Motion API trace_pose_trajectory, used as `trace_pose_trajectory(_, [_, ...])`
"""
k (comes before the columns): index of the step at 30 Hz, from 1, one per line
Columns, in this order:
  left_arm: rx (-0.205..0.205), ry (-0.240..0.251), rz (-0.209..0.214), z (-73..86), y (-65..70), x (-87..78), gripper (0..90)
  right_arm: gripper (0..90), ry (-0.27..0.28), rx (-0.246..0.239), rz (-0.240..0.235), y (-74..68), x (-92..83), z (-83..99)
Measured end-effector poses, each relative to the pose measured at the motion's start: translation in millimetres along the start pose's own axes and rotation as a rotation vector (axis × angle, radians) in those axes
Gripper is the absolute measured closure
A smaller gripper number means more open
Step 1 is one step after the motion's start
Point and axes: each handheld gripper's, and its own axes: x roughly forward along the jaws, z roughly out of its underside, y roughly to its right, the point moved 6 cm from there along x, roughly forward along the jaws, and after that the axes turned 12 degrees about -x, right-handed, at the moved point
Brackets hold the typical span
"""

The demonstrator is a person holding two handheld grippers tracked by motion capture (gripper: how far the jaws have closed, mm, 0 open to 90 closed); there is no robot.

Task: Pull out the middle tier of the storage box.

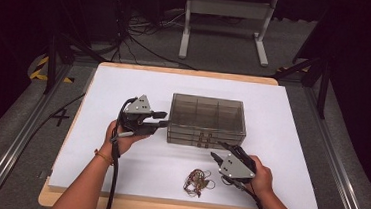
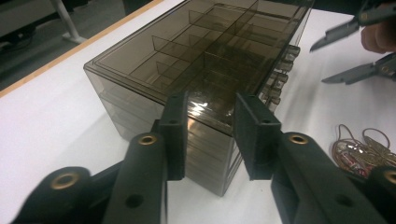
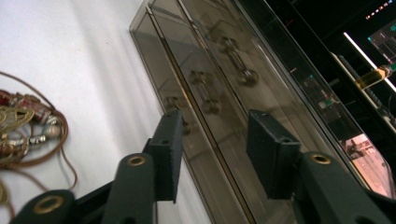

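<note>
Now we hold our left hand-held gripper [image 1: 161,119] at the left end of the smoky transparent plastic drawer box [image 1: 207,120], jaws spread, nothing pinched. Our right hand-held gripper [image 1: 222,153] sits just before its drawer front, likewise apart, the tangled brown-corded necklace [image 1: 197,181] beside it.

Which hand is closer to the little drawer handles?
The right hand-held gripper. It faces the drawer box's front, near the handles. The left hand-held gripper sits at the box's end, away from them.
</note>
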Motion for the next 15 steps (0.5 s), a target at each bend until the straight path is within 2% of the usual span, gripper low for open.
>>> trace_pose_trajectory(2, [-0.001, -0.011, 0.005, -2.2, -0.9, 2.8, 67.4, 62.5, -0.014, -0.038, 0.005, -2.8, 6.9, -4.0])
trace_pose_trajectory(7, [0.02, -0.035, -0.005, -4.6, -0.4, 8.6, 68.8, 62.8, -0.044, -0.063, 0.029, -5.9, 16.7, -9.0])
trace_pose_trajectory(15, [0.006, -0.044, 0.004, -8.4, -1.9, 15.0, 71.8, 69.6, -0.104, -0.114, 0.079, -7.1, 30.6, -8.7])
